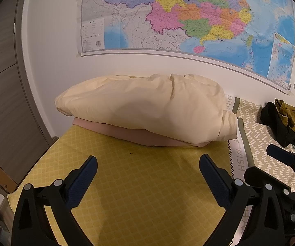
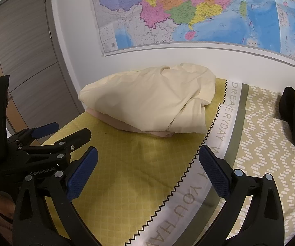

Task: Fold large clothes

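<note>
A home bedroom: a bed under a yellow patterned bedspread point(image 1: 139, 184) stands against a white wall, below a large colourful paper map point(image 1: 188, 14), beside a grey wooden door point(image 2: 24, 65).

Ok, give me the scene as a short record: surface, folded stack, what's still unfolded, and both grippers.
surface: yellow patterned bedspread
folded stack: cream garment lying on top of a pink garment, near the wall
unfolded: black and olive clothes pile, bunched at the right
left gripper: open, empty, above the bedspread
right gripper: open, empty, above the bedspread
wall: map
</note>
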A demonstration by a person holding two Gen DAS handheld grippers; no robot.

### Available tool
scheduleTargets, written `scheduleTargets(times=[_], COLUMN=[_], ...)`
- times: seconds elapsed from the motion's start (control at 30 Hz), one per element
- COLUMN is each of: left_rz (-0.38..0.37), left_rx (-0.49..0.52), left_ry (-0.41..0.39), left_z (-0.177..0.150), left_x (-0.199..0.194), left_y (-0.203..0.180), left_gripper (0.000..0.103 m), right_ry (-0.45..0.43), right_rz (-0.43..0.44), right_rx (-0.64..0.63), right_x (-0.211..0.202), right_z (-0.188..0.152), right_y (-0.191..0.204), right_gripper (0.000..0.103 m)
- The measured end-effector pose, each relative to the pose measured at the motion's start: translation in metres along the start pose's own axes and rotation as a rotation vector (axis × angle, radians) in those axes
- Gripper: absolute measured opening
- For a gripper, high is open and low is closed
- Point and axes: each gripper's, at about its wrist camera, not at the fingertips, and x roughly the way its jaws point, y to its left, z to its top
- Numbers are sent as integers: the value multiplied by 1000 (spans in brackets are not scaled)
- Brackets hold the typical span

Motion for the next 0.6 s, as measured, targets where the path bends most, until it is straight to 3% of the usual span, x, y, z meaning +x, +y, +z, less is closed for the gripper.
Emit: scheduleTargets(times=[0.6], left_rz=[-14], left_rx=[1], left_ry=[-9], left_z=[0], left_x=[0], left_y=[-5], left_gripper=[96], right_ry=[-7], right_rz=[-6], right_rx=[12], right_x=[-7], right_z=[-3], right_y=[-5], right_gripper=[97])
